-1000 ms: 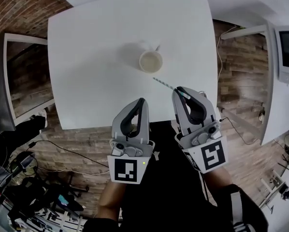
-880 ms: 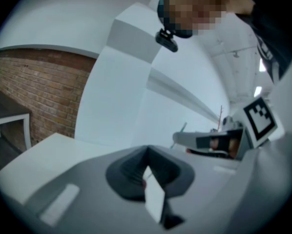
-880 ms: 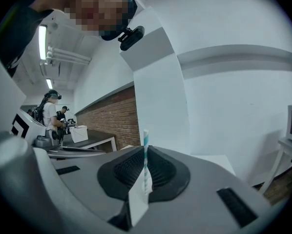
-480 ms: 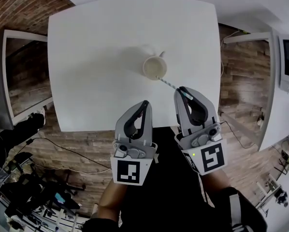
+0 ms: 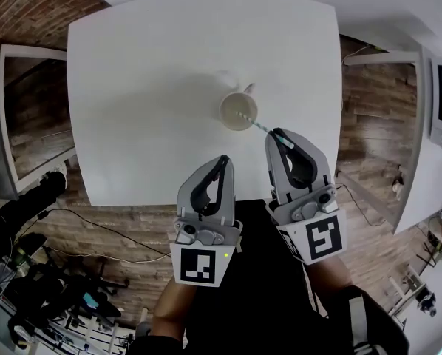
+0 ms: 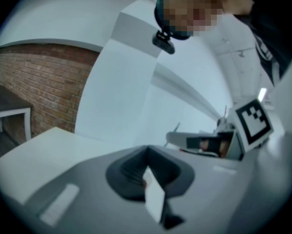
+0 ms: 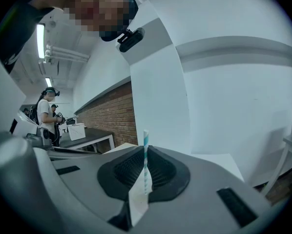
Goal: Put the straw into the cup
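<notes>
The right gripper (image 5: pixel 279 135) fingers grasp a striped straw (image 5: pixel 255 123), its tip over the cup (image 5: pixel 238 112) standing mid-worktop (image 5: pixel 132 87); the left gripper (image 5: pixel 221 161) fingers are clenched together.

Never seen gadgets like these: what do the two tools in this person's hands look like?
Both the left gripper and right gripper are light grey plastic, with two curved fingers lined in black padding. Each carries a white cube printed with a black square marker. The person's clothing is dark.
</notes>
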`<state>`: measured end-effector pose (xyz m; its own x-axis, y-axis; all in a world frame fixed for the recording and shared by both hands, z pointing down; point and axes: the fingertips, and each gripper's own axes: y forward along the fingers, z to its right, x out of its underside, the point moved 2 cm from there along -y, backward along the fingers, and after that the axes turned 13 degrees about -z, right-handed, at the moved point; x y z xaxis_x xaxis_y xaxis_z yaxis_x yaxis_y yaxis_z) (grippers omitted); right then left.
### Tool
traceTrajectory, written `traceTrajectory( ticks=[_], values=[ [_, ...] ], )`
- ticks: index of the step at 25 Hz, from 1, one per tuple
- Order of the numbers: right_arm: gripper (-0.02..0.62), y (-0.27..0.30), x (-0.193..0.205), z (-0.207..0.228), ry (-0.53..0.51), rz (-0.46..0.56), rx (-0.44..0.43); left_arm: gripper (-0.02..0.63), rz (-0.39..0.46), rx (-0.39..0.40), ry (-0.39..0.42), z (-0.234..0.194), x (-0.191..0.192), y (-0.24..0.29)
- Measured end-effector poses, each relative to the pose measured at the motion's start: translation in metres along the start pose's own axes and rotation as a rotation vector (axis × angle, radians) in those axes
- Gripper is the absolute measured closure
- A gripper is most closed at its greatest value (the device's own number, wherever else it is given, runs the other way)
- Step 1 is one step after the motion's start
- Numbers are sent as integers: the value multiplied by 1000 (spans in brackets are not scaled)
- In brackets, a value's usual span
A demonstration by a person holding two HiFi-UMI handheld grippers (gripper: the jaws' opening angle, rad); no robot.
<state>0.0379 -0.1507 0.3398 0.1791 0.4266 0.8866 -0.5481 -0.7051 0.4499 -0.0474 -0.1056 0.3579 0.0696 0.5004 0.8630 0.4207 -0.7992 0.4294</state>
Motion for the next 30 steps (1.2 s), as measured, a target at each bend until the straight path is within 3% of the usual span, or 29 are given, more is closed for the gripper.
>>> traceTrajectory(
  ticks=[30],
  values=[
    [572, 50, 31, 15, -18, -35, -11, 601, -44, -5, -19, -12, 22, 31]
  ],
)
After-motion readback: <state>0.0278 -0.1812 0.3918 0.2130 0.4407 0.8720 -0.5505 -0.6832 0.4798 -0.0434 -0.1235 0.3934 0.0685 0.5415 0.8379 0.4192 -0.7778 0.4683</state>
